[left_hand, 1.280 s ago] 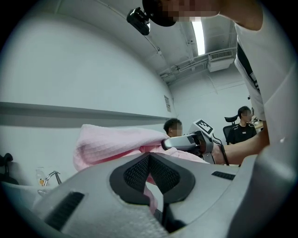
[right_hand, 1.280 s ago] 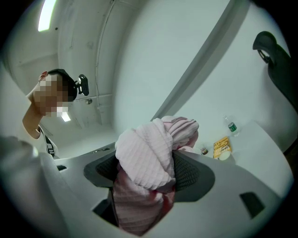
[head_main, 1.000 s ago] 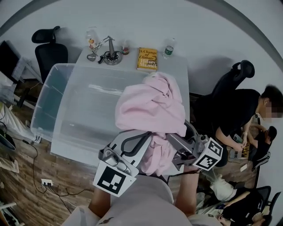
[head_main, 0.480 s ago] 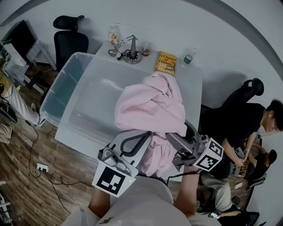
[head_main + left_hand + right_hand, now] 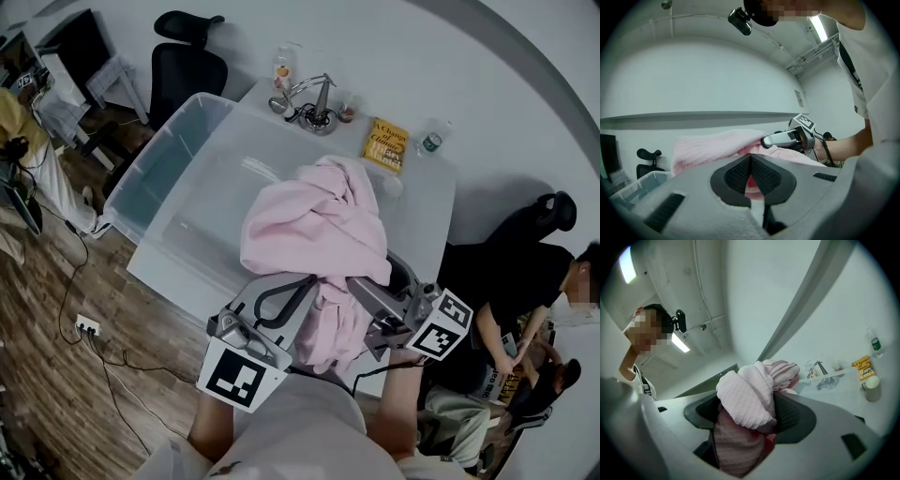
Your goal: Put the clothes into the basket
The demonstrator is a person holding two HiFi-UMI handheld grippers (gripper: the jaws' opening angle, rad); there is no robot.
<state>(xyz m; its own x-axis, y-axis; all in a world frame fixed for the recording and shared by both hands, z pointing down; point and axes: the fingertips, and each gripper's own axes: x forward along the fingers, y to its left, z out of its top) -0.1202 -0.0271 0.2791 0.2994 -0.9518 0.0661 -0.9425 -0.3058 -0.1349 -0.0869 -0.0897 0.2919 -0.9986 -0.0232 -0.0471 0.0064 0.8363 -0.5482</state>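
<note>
Two tools carry one pink ribbed knit garment point(image 5: 319, 225) between them. The left tool point(image 5: 281, 300) has its jaws pressed almost together, pinching a thin fold of the pink cloth between the black ribbed pads. The right tool point(image 5: 370, 295) stands with its jaws spread wide and clamped on a thick rolled bunch of the same garment. The garment's long axis runs along the line both tools point. A crumpled heap rises ahead of the tips and one narrower tail hangs down between the two tool bodies. Its lower end is hidden behind the tools and the person's white shirt. It is held in the air, touching neither the table nor the basket. One large clear plastic basket point(image 5: 159, 173) lies beyond the tips and mostly to the left tool's outer side, on one white table point(image 5: 427, 202). The garment covers the basket's near right part, so that rim cannot be made out. Further ahead of the tips, at the table's far edge, are one metal stand point(image 5: 314, 98), one yellow book point(image 5: 387, 145) and one small bottle with a green label point(image 5: 431, 141). Beside the stand are two small containers too tiny to identify. Two black office chairs show: one point(image 5: 187, 56) beyond the basket, one point(image 5: 548, 211) off the right tool's outer side. Near the second chair, seated people are cut off by the picture's edge.
</note>
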